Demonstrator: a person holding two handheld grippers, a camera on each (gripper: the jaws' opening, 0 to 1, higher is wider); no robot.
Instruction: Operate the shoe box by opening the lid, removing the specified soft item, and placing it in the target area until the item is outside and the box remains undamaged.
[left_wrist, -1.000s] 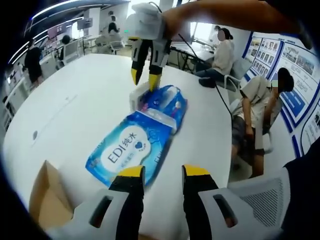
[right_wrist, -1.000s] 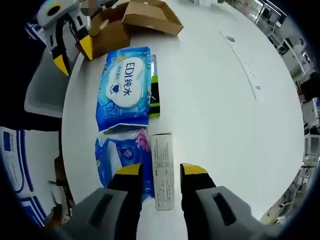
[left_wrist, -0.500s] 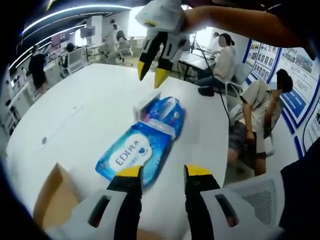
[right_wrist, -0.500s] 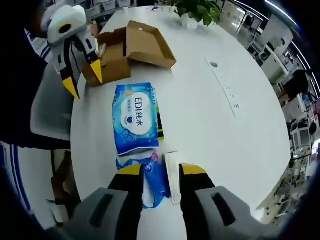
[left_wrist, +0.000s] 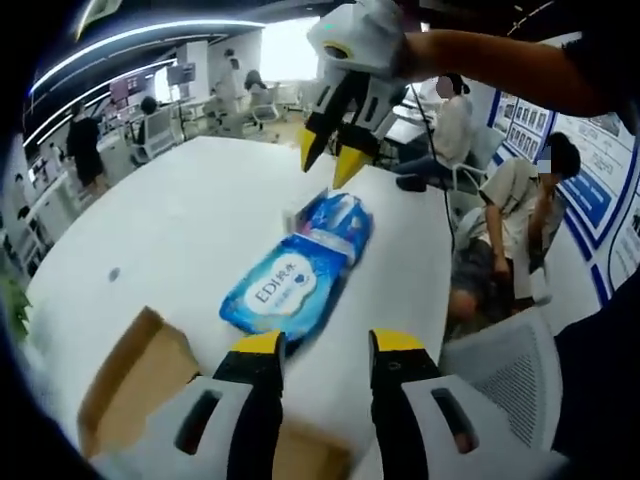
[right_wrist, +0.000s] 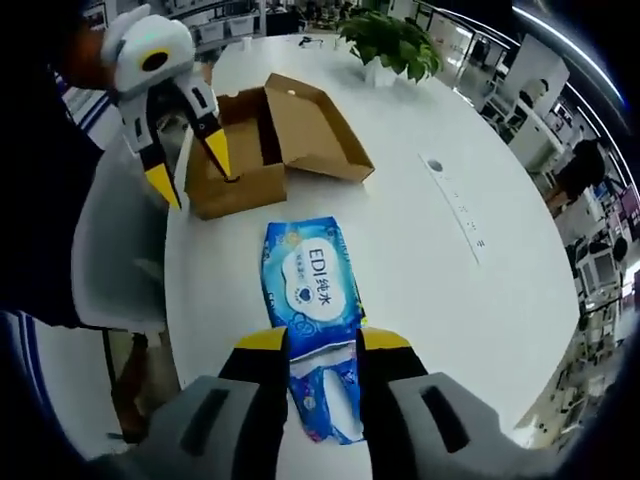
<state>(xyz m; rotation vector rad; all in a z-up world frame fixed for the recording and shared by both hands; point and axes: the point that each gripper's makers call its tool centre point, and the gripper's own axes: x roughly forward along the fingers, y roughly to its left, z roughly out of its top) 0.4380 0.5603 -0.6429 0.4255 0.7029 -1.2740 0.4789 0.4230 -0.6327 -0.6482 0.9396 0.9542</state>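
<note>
The tabletop (right_wrist: 430, 250) is showing plain white. On it, the wipes pack (right_wrist: 312, 284) is showing bright blue with a white cloud-shaped panel carrying blue lettering and a small dark-blue heart; the second pouch (left_wrist: 335, 217) at its 12 o'clock in the left gripper view is showing blue with a touch of pink. The shoe box (right_wrist: 262, 142) is showing plain brown cardboard. Both grippers are wearing yellow-tipped black fingers (left_wrist: 347, 166) on pale grey bodies.
</note>
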